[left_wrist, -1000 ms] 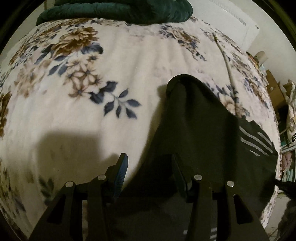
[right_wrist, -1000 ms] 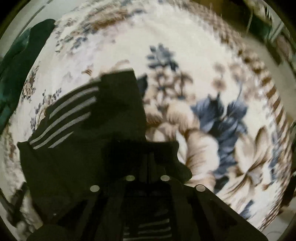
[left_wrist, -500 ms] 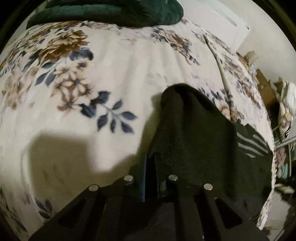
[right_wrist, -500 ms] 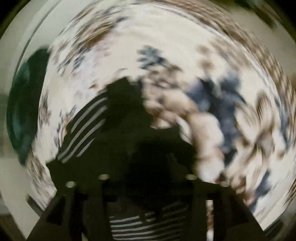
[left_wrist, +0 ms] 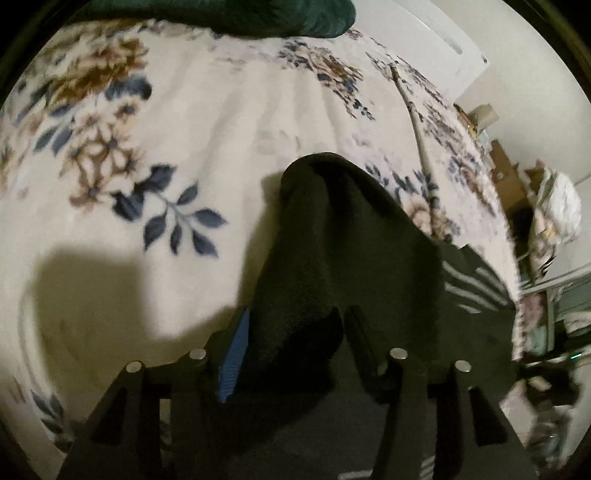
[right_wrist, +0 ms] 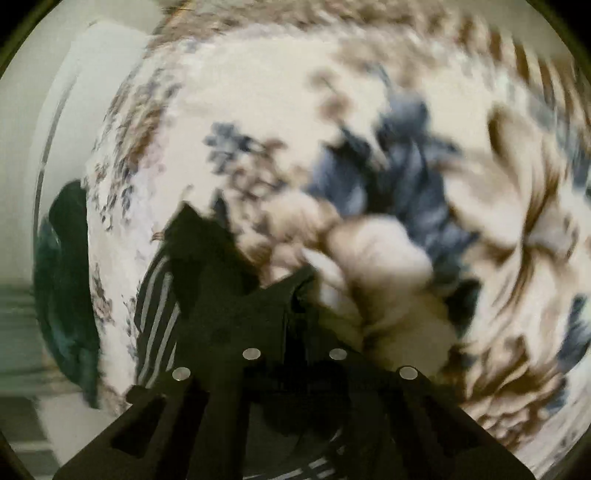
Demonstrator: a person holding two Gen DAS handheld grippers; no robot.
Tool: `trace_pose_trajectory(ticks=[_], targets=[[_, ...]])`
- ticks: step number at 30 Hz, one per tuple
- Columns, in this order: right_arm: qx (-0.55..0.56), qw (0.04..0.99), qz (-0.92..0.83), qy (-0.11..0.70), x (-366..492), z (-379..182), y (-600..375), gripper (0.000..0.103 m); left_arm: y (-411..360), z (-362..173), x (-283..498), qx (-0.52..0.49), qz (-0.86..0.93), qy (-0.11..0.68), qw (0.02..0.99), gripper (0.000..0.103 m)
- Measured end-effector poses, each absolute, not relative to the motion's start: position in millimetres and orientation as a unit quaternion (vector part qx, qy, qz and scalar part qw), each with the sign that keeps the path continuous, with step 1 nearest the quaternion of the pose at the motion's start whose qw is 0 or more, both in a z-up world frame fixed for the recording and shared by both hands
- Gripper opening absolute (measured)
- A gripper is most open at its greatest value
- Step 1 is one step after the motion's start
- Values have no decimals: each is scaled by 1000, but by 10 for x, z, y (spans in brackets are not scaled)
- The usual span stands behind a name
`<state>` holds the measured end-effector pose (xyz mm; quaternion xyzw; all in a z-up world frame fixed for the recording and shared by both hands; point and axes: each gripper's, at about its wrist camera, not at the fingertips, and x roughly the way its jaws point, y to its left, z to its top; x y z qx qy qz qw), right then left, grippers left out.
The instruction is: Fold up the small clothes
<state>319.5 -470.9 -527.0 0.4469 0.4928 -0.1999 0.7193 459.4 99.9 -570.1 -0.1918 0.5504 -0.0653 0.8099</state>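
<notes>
A black garment (left_wrist: 351,240) with white stripes (left_wrist: 472,284) lies bunched on a floral blanket (left_wrist: 184,147). My left gripper (left_wrist: 295,332) stands over its near edge. Its jaws are opening, with a fold of the black cloth between the blue pad (left_wrist: 232,350) and the other finger. In the blurred right wrist view the same garment (right_wrist: 207,266) shows its stripes (right_wrist: 155,314) at lower left. My right gripper (right_wrist: 293,306) is shut there, its fingertips pinching an edge of the black cloth above the blanket (right_wrist: 369,110).
A dark green cover (left_wrist: 240,14) lies at the far end of the bed, also seen as a dark green cover (right_wrist: 66,295) at the left edge. A thin pale stick (left_wrist: 417,122) rests on the blanket. Cluttered shelves (left_wrist: 554,206) stand beyond the bed's right side.
My left jaws closed on the cloth, then parted again. The right gripper opened, then shut on the cloth while it rolled and shifted, so the garment swung to lower left in its view.
</notes>
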Motion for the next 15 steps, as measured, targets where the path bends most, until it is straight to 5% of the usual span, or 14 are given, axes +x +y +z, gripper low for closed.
trace_pose_trajectory(ticks=[1,11,14,15], targets=[[419,742,-198,485,3220,-5124,-4625,7,995,-5699,4575,-180,-60,548,815,6],[325,859,-89,385,3425,-4172,-4247,7,1303,-5595,4474,-208,-27,520,828,5],[329,816,-118,460,3585,-4557,-4410,9,1283,-5575,4498,-202,-28,532,822,9],[339,790,-130,494,3592,-4739,-4477,17,1273,-5547,4495,-198,-27,537,820,12]])
